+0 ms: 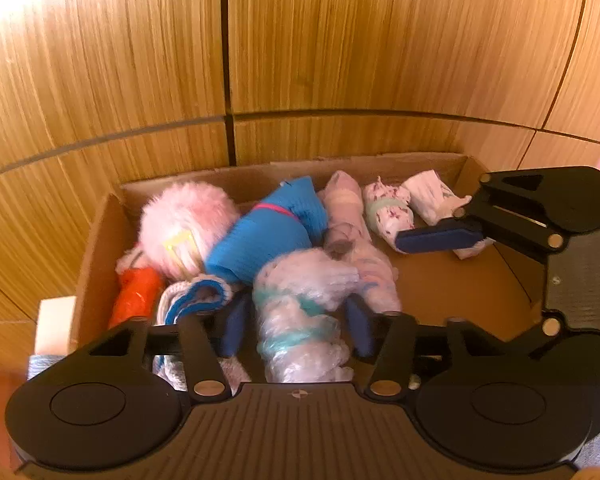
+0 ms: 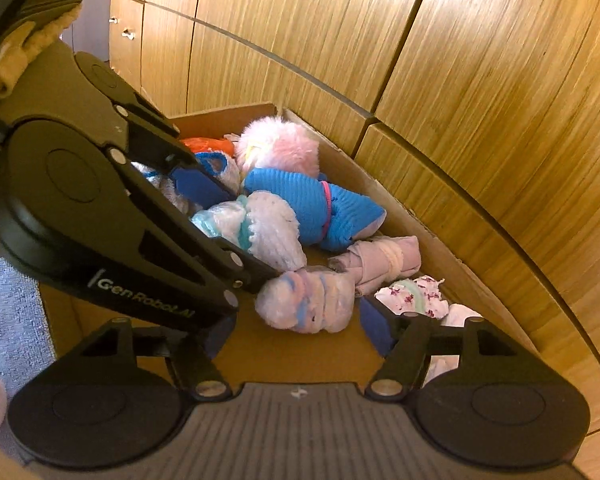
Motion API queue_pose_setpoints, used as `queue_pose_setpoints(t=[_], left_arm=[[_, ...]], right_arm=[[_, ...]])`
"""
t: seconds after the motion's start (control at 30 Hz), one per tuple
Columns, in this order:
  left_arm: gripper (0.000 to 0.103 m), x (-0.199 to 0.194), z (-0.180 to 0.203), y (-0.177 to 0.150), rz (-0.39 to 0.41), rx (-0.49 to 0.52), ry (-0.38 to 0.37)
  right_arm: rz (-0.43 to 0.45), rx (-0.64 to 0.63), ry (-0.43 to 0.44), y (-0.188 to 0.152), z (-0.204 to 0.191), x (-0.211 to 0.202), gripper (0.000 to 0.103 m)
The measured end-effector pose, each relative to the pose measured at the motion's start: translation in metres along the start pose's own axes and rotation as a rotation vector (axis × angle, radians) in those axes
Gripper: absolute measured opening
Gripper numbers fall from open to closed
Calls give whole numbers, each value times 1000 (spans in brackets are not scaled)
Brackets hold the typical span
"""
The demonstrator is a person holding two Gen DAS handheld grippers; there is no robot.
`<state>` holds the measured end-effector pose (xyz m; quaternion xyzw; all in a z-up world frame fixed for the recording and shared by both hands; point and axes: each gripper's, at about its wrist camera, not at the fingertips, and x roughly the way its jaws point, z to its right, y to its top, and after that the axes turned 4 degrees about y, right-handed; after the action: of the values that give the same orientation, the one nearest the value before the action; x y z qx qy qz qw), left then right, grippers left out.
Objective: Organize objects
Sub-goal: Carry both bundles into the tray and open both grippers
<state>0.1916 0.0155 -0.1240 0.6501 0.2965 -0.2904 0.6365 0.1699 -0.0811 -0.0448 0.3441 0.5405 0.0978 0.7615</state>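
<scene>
"GenRoboLAI" is printed on the left gripper (image 2: 236, 236). Its jaws stand apart around a white-and-teal sock roll (image 1: 300, 312) at the cardboard box's (image 1: 96, 248) near edge. The right gripper (image 2: 300, 332) is apart over bare box floor.

Warm daylight washes the wood panels (image 1: 340, 40), with blown-out glare at the top left of the left view and top centre of the right. The box (image 1: 440, 280) interior lies in soft shade. Fisheye bends panel seams into curves. Fabric bundles look slightly soft; corners vignette black.
</scene>
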Motion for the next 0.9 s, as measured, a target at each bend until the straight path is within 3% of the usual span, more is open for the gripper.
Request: queue_pose_setpoints(t=[0.5, 0.9], left_arm=[[86, -40, -3, -2, 59, -15, 4], [90, -119, -19, -53, 168, -18, 20]], right_arm=[[73, 45, -68, -2, -11, -49, 69], [174, 154, -130, -39, -45, -126, 72]])
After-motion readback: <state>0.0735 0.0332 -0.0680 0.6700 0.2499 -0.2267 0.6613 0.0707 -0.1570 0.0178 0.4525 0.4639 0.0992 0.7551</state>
